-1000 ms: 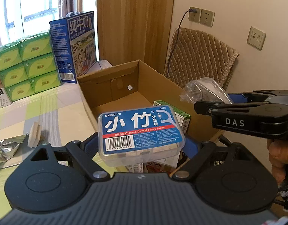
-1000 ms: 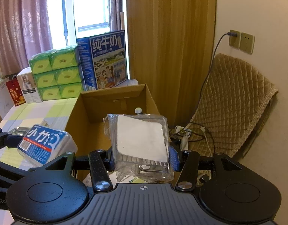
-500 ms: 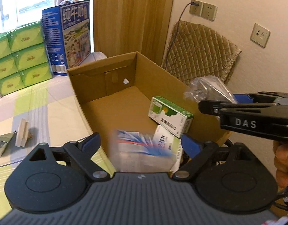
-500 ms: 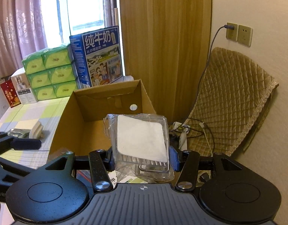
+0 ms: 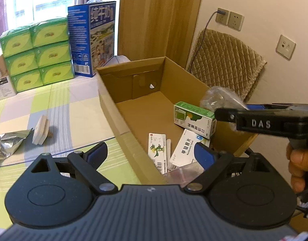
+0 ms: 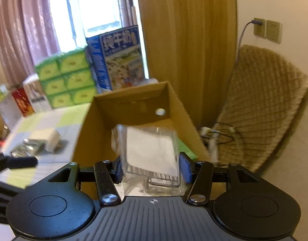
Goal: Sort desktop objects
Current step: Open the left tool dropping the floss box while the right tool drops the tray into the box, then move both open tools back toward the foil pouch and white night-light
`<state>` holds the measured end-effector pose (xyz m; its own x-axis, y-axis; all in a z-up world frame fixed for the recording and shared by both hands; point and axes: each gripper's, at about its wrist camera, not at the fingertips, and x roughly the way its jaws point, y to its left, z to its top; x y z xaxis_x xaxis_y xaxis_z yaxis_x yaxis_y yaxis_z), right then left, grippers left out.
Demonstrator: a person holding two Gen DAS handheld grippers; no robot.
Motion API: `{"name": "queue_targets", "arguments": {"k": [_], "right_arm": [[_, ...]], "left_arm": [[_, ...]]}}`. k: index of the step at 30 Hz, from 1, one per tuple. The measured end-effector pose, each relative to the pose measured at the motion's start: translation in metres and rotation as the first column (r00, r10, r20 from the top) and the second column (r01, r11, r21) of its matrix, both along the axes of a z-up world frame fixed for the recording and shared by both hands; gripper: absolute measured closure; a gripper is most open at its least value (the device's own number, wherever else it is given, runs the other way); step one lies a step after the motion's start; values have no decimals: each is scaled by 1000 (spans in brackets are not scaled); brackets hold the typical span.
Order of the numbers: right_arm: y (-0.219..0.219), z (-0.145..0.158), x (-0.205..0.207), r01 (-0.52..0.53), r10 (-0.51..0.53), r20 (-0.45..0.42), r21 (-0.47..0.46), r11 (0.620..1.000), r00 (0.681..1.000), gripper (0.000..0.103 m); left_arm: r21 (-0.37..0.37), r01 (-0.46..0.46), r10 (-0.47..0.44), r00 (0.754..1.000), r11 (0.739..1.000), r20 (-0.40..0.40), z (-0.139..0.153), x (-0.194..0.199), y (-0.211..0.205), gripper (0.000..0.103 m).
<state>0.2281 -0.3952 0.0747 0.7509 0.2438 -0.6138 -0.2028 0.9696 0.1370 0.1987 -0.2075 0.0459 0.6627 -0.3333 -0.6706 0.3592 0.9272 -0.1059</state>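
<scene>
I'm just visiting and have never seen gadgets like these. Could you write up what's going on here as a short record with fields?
setting: a table with a checked cloth
container: open cardboard box at the table's edge
in the box: green medicine box and two white medicine packets
left gripper: fingers open, holding nothing, above the box's near end
right gripper: fingers shut on a clear plastic bag with a white sheet inside, over the box
left on table: crumpled foil packet, small pale block
background: green tissue packs, blue milk carton
</scene>
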Motion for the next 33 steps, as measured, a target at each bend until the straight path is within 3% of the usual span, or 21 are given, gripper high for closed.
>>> {"name": "queue_targets", "arguments": {"k": [12, 24, 33], "right_arm": [[0, 13, -36, 50, -51, 32, 23, 998, 998, 33], [39, 24, -87, -14, 12, 41, 49, 999, 999, 20], [82, 31, -109, -89, 87, 62, 28, 996, 994, 11]], "left_arm": [[-12, -59, 59, 998, 998, 3, 5, -22, 33, 11], [-4, -109, 109, 994, 994, 6, 11, -57, 70, 9], [-10, -192, 192, 981, 981, 12, 13, -83, 119, 6]]}}
